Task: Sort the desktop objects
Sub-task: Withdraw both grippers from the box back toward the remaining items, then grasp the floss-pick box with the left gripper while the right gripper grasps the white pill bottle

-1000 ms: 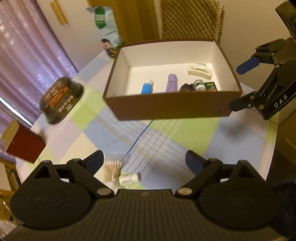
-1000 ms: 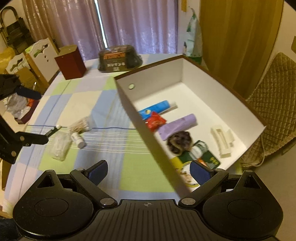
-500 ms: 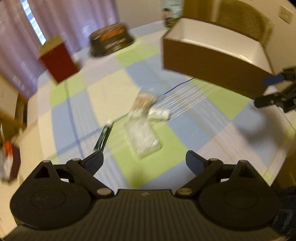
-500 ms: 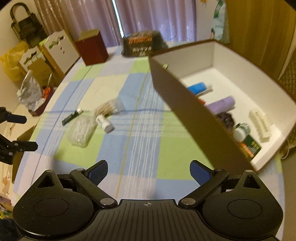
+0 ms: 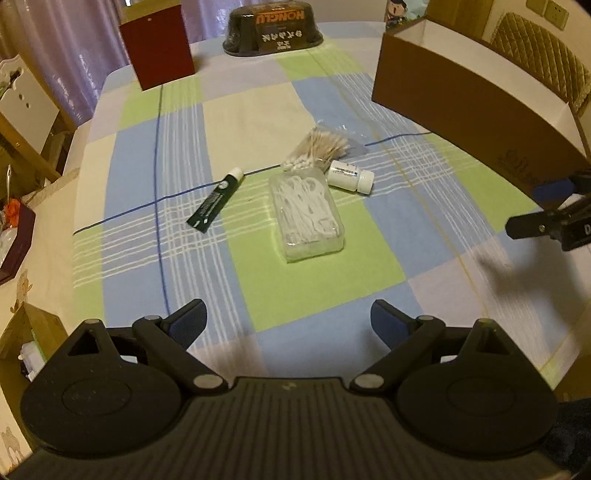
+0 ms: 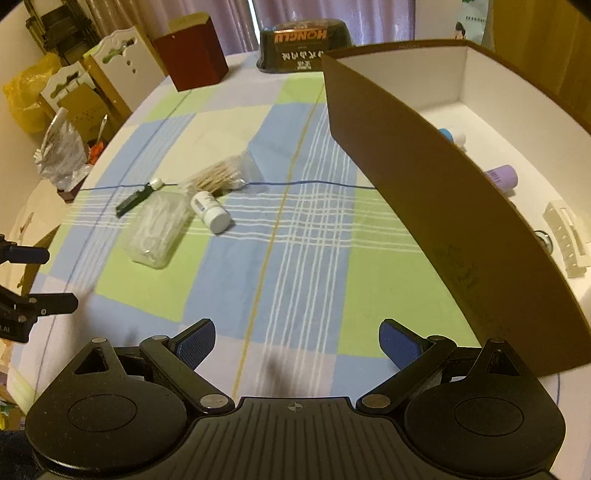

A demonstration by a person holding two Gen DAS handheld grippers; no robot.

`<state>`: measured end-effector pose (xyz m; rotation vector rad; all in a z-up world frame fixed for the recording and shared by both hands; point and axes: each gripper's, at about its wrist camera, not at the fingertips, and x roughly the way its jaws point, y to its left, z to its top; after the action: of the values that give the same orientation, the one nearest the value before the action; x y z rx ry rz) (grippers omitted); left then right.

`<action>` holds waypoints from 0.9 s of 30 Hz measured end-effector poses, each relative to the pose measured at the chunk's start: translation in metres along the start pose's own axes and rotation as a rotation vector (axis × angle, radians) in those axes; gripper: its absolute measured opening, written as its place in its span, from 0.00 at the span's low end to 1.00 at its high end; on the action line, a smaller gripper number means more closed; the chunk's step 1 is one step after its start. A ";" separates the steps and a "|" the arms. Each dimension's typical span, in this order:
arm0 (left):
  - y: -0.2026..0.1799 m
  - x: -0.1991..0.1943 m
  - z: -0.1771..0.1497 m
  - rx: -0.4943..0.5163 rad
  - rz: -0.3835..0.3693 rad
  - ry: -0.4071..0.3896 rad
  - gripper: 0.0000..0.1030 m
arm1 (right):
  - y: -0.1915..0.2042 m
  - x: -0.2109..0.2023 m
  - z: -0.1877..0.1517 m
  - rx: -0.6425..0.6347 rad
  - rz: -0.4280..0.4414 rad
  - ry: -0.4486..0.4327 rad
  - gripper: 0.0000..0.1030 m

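Observation:
On the checked tablecloth lie a dark green tube [image 5: 216, 202] [image 6: 137, 197], a clear plastic pack of white picks [image 5: 307, 214] [image 6: 159, 228], a white pill bottle [image 5: 350, 176] [image 6: 212, 212] and a bag of cotton swabs [image 5: 322, 144] [image 6: 221, 174]. The brown box [image 5: 469, 99] [image 6: 436, 206] stands at the right, holding a blue tube [image 6: 451, 135], a purple bottle [image 6: 503, 177] and a white clip [image 6: 565, 240]. My left gripper [image 5: 288, 323] hovers open and empty in front of the items. My right gripper [image 6: 297, 341] is open and empty near the box's front wall.
A dark red box [image 5: 158, 46] [image 6: 192, 55] and a black food tub [image 5: 274, 26] [image 6: 303, 44] stand at the table's far edge. Chairs, bags and cardboard crowd the left side [image 6: 55, 147]. A quilted chair [image 5: 543, 55] is behind the brown box.
My left gripper swung left from facing the brown box to facing the loose items. My right gripper turned left and lowered, so the box interior slid to the right edge.

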<state>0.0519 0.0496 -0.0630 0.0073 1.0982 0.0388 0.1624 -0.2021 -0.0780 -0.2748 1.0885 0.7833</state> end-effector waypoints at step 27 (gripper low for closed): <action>0.006 0.081 0.047 0.063 -0.065 -0.003 0.53 | 0.018 0.060 0.071 -0.226 0.134 -0.002 0.95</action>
<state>0.1300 0.0588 -0.1133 0.0283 1.0962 -0.0545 0.2126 -0.1234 -0.0948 -0.3950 1.0248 1.0291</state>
